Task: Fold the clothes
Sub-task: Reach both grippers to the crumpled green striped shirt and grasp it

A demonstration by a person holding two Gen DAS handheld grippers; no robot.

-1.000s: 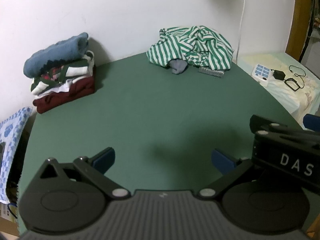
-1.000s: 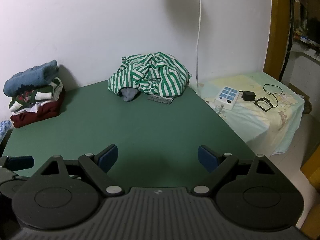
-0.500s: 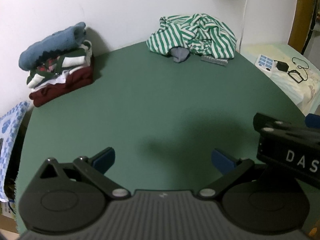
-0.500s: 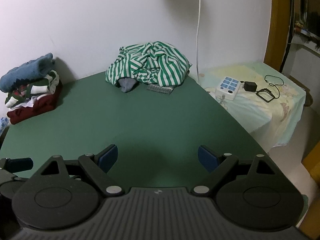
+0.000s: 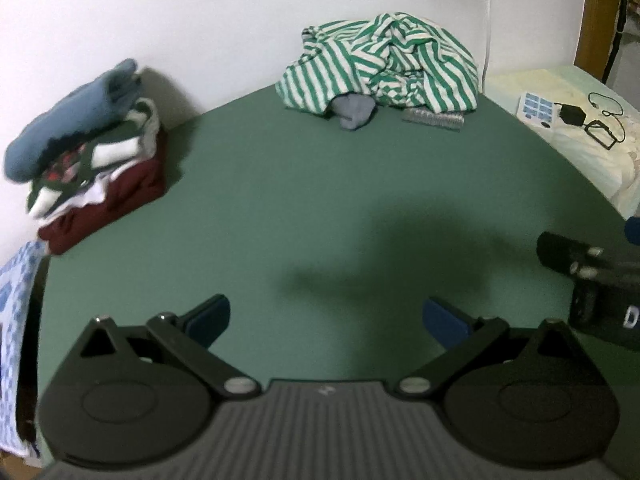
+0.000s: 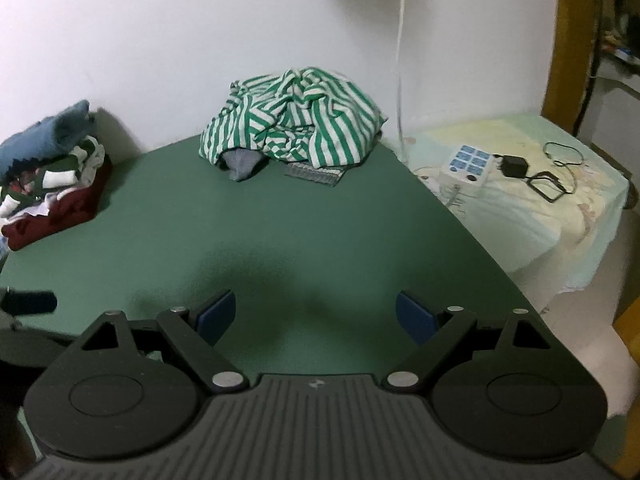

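Note:
A crumpled green-and-white striped garment (image 5: 384, 64) (image 6: 296, 120) lies in a heap at the far edge of the green table (image 5: 300, 200) (image 6: 280, 220), against the wall. A grey garment (image 5: 354, 110) (image 6: 240, 164) pokes out from under it. A stack of folded clothes (image 5: 84, 152) (image 6: 52, 176) sits at the far left. My left gripper (image 5: 326, 318) is open and empty above the near table. My right gripper (image 6: 316, 316) is open and empty, also far from the heap. The right gripper's body (image 5: 592, 284) shows at the right edge of the left wrist view.
A small grey striped item (image 5: 434, 119) (image 6: 314, 172) lies beside the heap. A side table with a pale cloth (image 6: 540, 184) stands to the right, holding a power strip (image 6: 466, 164) and a black adapter with cable (image 6: 516, 166). A blue-and-white cloth (image 5: 16, 320) hangs at the left.
Both grippers have moved forward over the table toward the striped heap, which now looks larger. Both stay open and empty.

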